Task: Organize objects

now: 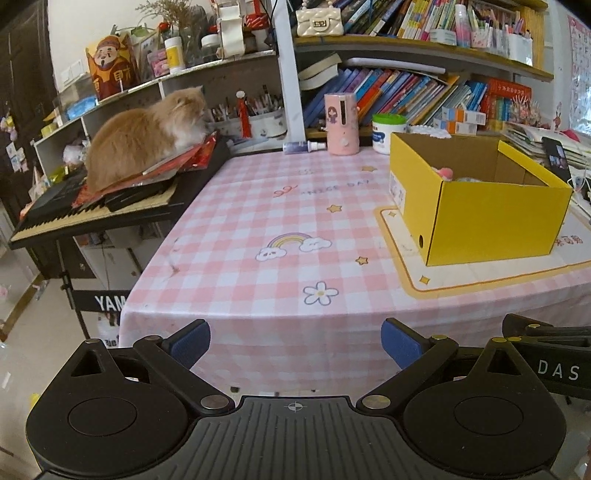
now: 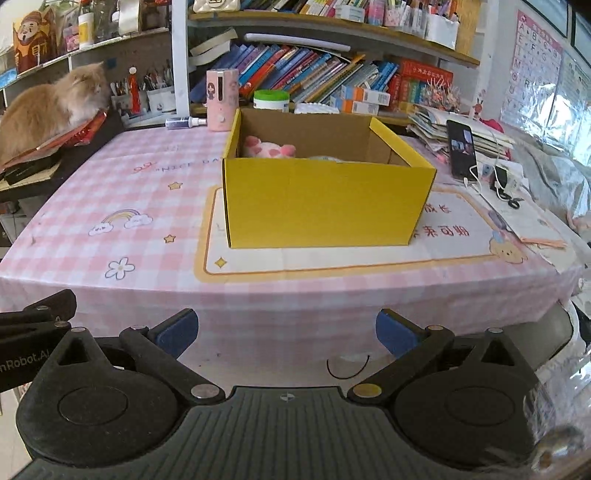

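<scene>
In front of me stands a table under a pink-and-white checked tablecloth (image 1: 280, 206) printed with rainbows, stars and flowers; a cream placemat with an orange border (image 2: 332, 254) lies on it. Behind it a two-tier wooden bookshelf (image 1: 424, 55) is crammed with colourful books, split by a white upright post (image 1: 286, 70). To my left a black electronic keyboard on a stand (image 1: 96, 218) carries a fluffy ginger cat (image 1: 144, 136) sitting on red papers. Beyond it a white wall (image 1: 74, 33) rises above curved white shelves (image 1: 122, 92) full of jars. The pale floor (image 1: 22, 332) shows lower left. An alphabet poster (image 2: 532, 70) hangs on the right.
</scene>
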`<state>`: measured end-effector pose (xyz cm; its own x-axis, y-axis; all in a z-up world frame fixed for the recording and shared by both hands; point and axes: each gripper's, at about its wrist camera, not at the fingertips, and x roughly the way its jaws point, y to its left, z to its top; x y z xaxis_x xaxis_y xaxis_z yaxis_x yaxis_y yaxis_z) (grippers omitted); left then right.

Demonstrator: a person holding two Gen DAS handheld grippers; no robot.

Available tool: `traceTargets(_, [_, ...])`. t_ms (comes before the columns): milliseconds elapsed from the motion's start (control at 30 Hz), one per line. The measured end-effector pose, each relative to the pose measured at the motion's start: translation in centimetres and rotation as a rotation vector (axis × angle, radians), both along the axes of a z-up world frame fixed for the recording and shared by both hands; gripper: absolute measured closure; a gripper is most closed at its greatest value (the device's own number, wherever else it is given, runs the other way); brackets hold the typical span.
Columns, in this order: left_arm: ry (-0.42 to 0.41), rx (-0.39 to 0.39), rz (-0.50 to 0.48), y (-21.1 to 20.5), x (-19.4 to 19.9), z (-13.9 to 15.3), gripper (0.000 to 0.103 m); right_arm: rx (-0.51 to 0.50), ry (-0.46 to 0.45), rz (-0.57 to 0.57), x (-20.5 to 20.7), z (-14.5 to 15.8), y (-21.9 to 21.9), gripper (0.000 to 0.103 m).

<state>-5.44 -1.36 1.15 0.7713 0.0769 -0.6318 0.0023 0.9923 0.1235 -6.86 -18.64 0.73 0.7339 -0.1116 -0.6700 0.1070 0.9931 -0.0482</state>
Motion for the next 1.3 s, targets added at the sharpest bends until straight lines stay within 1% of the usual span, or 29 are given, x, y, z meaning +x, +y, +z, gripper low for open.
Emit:
traceTargets(300, [0.029, -0.006, -0.005, 0.4, -0.1, -0.2, 0.003, -0.003, 0.013, -0.013, -0.5, -0.1, 0.3, 0.000])
traceTargets(667, [0.042, -0.003, -0.001, 0.2, -0.3, -0.2, 0.003, -0.001, 0.027, -0.030, -1.0, -0.2, 0.2, 0.000])
traceTargets(967, [0.037, 0.010, 0.000, 0.1, -0.5, -0.1, 0.003, 0.002, 0.031, -0.030, -1.0, -0.1, 0.1, 0.000])
traceTargets(1300, [0.046, -0.001, 0.008, 0.3, -0.3, 0.0, 0.003, -0.005, 0.027, -0.031, -1.1, -0.1, 0.1, 0.000])
